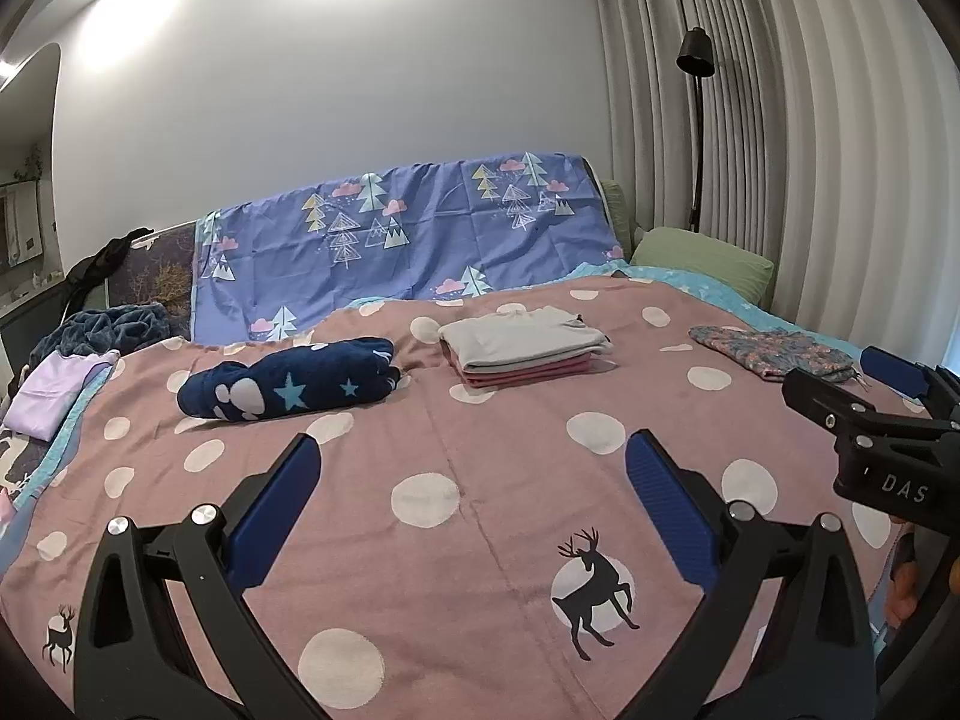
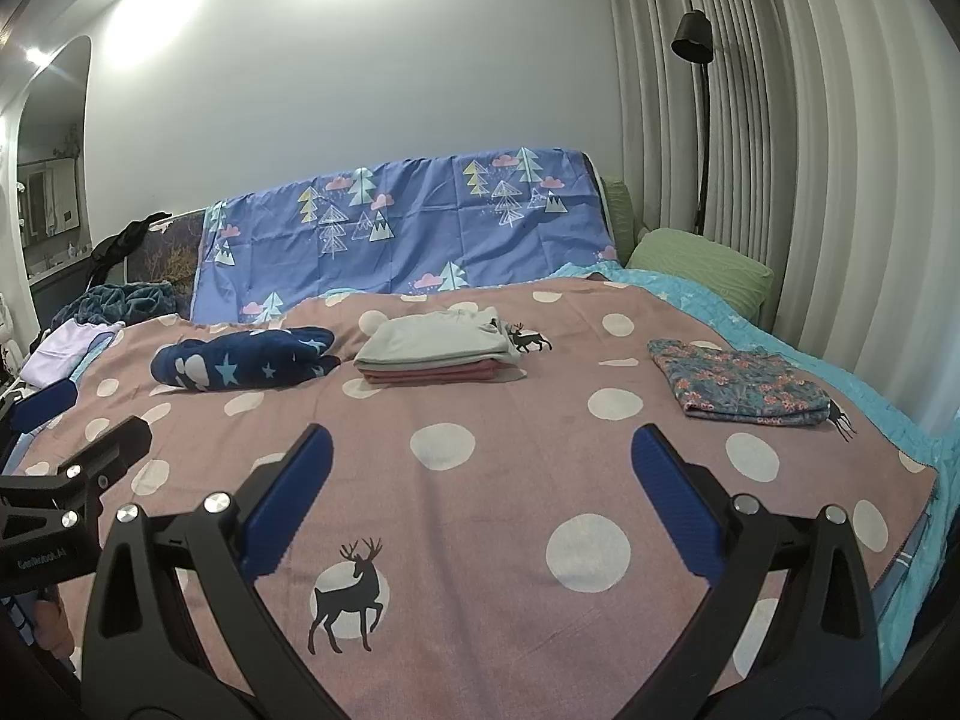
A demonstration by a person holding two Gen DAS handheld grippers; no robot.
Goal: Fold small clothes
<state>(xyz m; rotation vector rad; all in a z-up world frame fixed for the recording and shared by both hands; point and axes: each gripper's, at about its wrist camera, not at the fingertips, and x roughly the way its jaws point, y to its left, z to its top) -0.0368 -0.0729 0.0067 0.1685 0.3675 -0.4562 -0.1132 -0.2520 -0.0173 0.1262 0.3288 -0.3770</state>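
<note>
A folded stack, grey garment on pink ones (image 1: pixel 522 345) (image 2: pixel 438 348), lies mid-bed on the pink dotted blanket (image 1: pixel 480 540) (image 2: pixel 510 480). A navy star-print garment (image 1: pixel 288 384) (image 2: pixel 240 360) lies bunched to its left. A folded floral garment (image 1: pixel 774 351) (image 2: pixel 744 384) lies at the right. My left gripper (image 1: pixel 474 480) is open and empty above the blanket's near part. My right gripper (image 2: pixel 480 474) is open and empty too, beside the left one; it also shows in the left wrist view (image 1: pixel 870 396), and the left one shows in the right wrist view (image 2: pixel 54 420).
A purple tree-print sheet (image 1: pixel 408 228) hangs over the headboard. A green pillow (image 1: pixel 702 261) lies at the back right. A lilac cloth (image 1: pixel 54 390) and a dark blue blanket (image 1: pixel 114 327) lie at the left edge. Curtains and a black floor lamp (image 1: pixel 696 120) stand right.
</note>
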